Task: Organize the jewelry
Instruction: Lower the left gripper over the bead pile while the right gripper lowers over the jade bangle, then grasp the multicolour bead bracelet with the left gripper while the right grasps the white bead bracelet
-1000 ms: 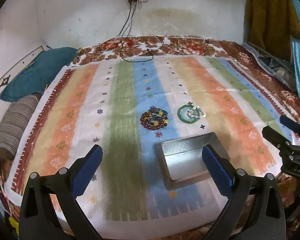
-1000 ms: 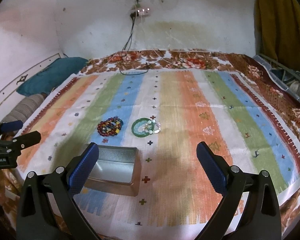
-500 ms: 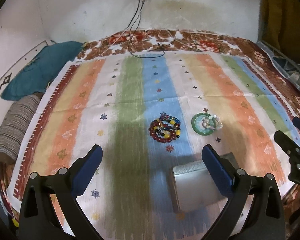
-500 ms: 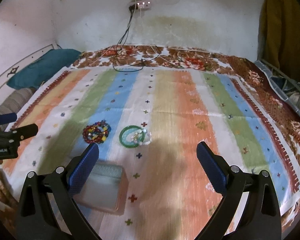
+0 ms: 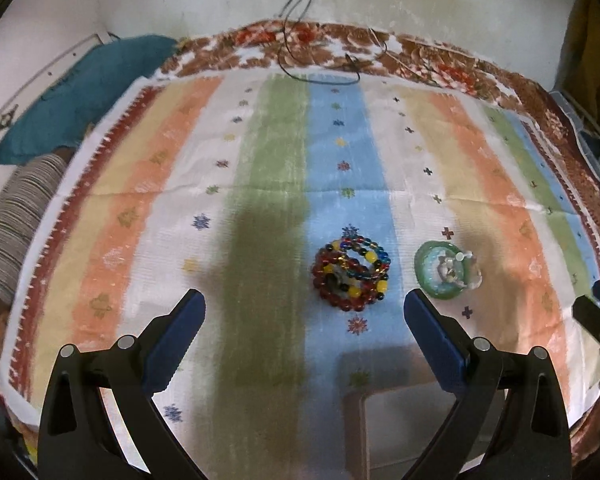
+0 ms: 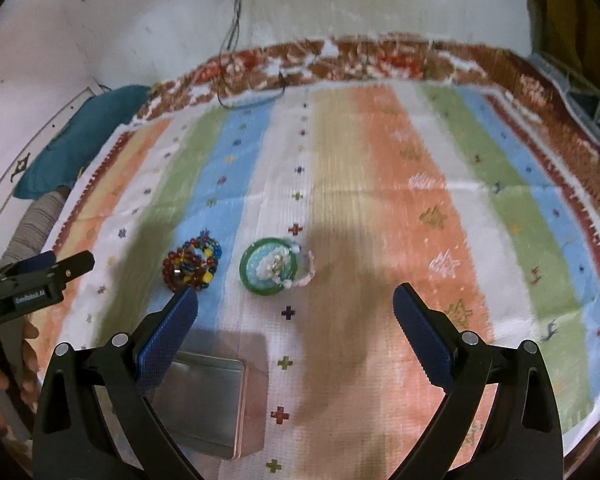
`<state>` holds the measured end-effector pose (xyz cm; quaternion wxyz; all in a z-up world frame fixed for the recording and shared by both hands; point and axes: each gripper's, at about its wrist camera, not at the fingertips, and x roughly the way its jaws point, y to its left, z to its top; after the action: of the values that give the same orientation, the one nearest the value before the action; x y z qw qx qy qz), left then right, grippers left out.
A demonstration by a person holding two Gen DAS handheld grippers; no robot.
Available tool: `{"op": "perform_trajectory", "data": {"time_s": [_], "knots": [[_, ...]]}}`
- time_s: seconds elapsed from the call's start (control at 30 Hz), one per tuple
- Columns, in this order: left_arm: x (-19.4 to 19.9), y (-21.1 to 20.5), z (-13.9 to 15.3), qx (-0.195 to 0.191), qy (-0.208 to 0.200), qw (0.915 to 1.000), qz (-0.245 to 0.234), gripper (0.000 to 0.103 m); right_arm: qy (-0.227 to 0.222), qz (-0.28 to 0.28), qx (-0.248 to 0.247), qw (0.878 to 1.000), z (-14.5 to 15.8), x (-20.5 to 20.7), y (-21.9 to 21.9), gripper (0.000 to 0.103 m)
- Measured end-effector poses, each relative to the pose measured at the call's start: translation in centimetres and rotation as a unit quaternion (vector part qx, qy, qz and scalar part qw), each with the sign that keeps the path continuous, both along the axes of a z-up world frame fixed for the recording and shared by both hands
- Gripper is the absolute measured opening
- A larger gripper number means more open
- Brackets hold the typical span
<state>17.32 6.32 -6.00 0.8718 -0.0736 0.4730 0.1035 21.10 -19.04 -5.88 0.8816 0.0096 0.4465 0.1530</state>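
From the left wrist camera, the left gripper [image 5: 304, 320] hangs above the striped cloth [image 5: 260, 184] with its blue-padded fingers [image 5: 176, 336] spread wide and empty; the coiled bracelet of red, yellow and blue beads [image 5: 351, 273] lies just ahead of the gap, nearer the right finger, and the green ring-shaped bangle with pale trinkets on it [image 5: 446, 270] sits just beyond that finger's tip. The open metal tin [image 5: 396, 428] lies below and behind the right finger, only partly seen. The step looks like an approach to the beads: best to centre the gap over the coil, come down straight and close on several strands together so none trails. From the right wrist camera, the right gripper [image 6: 296, 324] is likewise wide and empty, the bangle ahead between its fingers and nearer the left one, the beads at the left fingertip. Only this view shows the tin's whole bare inside and a hand [image 6: 4, 364] holding the left gripper.
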Motion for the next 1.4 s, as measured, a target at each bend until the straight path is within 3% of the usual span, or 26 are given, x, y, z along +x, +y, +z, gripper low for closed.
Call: {"op": "perform_trajectory", "data": {"time_s": [0.83,1.03,1.13,1.23,1.3,1.4], "knots": [[7.8,0.1,-5.6,-0.040,0.069,0.9956,-0.049,0.096,0.089,-0.007,0.009,0.996,-4.9,6.3,0.7,0.099],[9.5,-0.3,-6.7,-0.037,0.081,0.9937,-0.068,0.090,0.104,-0.008,0.011,0.995,-6.0,7.1,0.7,0.098],[10.4,-0.7,-7.5,-0.041,0.090,0.9916,-0.084,0.083,0.115,-0.011,0.019,0.993,-6.6,7.6,0.6,0.089],[11.0,-0.9,-8.2,-0.042,0.096,0.9903,-0.091,0.080,0.122,-0.013,0.021,0.992,-7.1,8.0,0.7,0.089],[11.4,-0.9,-8.5,-0.042,0.099,0.9896,-0.095,0.071,0.127,-0.016,0.026,0.991,-7.5,8.4,0.7,0.087],[11.8,-1.1,-9.2,-0.046,0.108,0.9879,-0.101,0.066,0.142,-0.018,0.036,0.989,-8.3,9.0,0.7,0.075]]}}
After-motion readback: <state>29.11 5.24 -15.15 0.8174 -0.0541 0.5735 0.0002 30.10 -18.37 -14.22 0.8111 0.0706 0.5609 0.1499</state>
